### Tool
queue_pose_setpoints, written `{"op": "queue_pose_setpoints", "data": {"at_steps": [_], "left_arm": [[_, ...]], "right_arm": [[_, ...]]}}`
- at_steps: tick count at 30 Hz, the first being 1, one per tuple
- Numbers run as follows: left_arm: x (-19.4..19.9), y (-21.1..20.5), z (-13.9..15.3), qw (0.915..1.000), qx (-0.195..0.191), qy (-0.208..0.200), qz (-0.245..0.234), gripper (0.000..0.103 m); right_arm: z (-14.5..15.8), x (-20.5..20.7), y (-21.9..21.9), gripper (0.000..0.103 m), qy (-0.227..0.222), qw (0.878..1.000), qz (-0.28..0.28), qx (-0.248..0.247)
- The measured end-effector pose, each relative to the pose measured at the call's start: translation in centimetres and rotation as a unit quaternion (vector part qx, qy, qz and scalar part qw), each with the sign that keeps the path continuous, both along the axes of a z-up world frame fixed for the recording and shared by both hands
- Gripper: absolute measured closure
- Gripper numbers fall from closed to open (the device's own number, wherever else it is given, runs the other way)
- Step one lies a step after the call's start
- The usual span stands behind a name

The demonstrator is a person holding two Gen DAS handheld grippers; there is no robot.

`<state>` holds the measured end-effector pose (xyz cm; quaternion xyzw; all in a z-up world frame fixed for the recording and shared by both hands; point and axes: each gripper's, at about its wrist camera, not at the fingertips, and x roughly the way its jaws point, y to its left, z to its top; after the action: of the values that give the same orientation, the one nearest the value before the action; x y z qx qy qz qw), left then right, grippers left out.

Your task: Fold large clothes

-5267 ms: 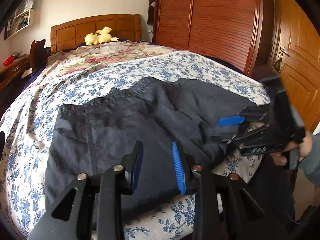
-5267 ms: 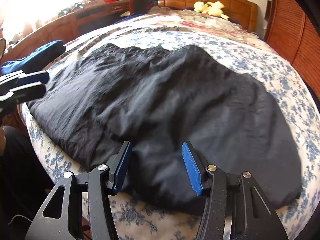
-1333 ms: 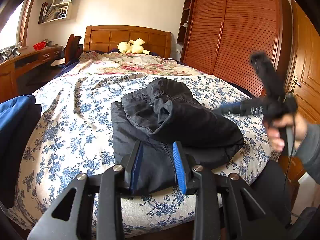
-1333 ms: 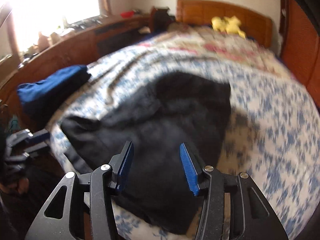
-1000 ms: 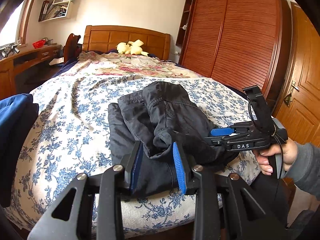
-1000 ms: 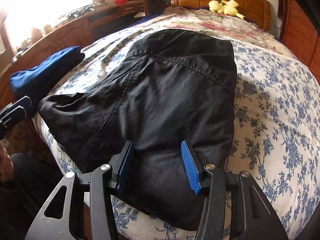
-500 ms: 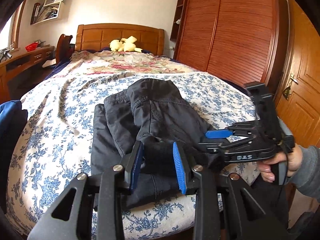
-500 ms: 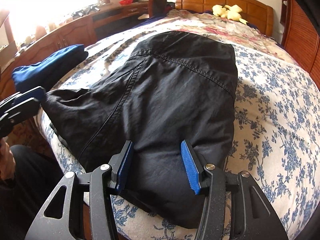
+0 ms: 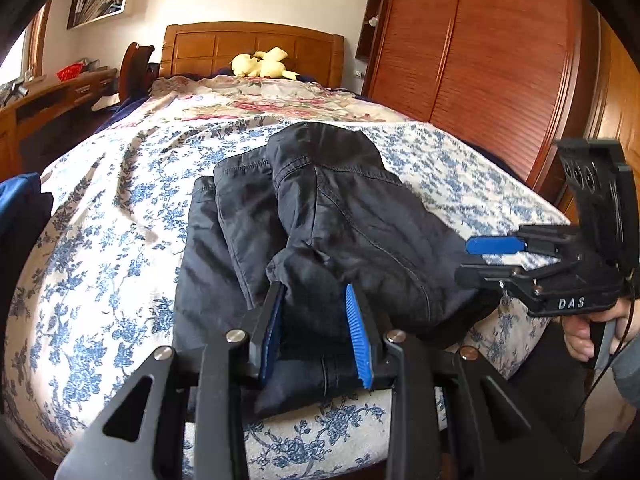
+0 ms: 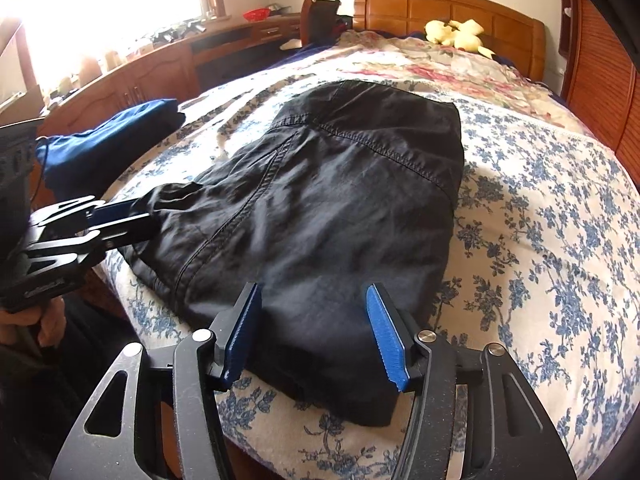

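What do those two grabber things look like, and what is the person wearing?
Each is black metal with two fingers tipped by ridged blue pads and shiny silver bolts at the joints. The left gripper and right gripper match. The right one, seen from the side in the left wrist view, has a pistol-style handle, pale letters reading DAS and a thin black cable. The person wears a grey sleeve.

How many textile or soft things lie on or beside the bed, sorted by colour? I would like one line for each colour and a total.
Black: 1, the folded black garment, held at one corner by the left hand-held gripper
Dark blue: 1, the blue clothing pile at the bed's edge
Yellow: 1, the plush toy by the headboard
Total: 3
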<state>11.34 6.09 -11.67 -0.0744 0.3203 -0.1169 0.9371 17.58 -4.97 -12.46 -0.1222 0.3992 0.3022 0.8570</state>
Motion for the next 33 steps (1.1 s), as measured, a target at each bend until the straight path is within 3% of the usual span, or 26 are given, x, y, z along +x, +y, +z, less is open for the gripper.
{"op": "queue_pose_setpoints", "data": {"at_steps": [2, 3, 4, 7, 17, 27, 33], "left_arm": [[-0.1, 0.2, 0.1, 1.0, -0.009, -0.004, -0.001, 0.076], [-0.1, 0.2, 0.2, 0.9999, -0.01, -0.006, -0.002, 0.089], [-0.2, 0.4, 0.3, 0.9999, -0.011, -0.007, -0.003, 0.094], [-0.8, 0.3, 0.8, 0.9998, -0.011, -0.015, -0.011, 0.1], [-3.7, 4.1, 3.5, 0.9961, -0.016, -0.078, 0.037, 0.101], [-3.7, 7.1, 1.8, 0.9958, -0.006, -0.049, 0.078, 0.101], [-2.9, 6.6, 0.9, 0.9971, 0.003, -0.028, 0.071, 0.101]], "right_arm": [[0.1, -0.1, -0.3, 0.046, -0.001, 1.0, 0.0, 0.003], [0.1, 0.0, -0.5, 0.046, 0.0, 1.0, -0.002, 0.005], [0.1, 0.0, -0.6, 0.046, 0.0, 1.0, -0.003, 0.005], [0.2, 0.2, -0.9, 0.046, 0.003, 1.0, -0.007, 0.008], [1.8, -0.1, -0.2, 0.046, -0.008, 1.0, 0.01, 0.015], [2.3, -0.4, 3.0, 0.047, -0.034, 0.998, 0.052, 0.006], [-0.2, 0.9, 3.1, 0.045, 0.003, 0.998, 0.061, 0.0]]}}
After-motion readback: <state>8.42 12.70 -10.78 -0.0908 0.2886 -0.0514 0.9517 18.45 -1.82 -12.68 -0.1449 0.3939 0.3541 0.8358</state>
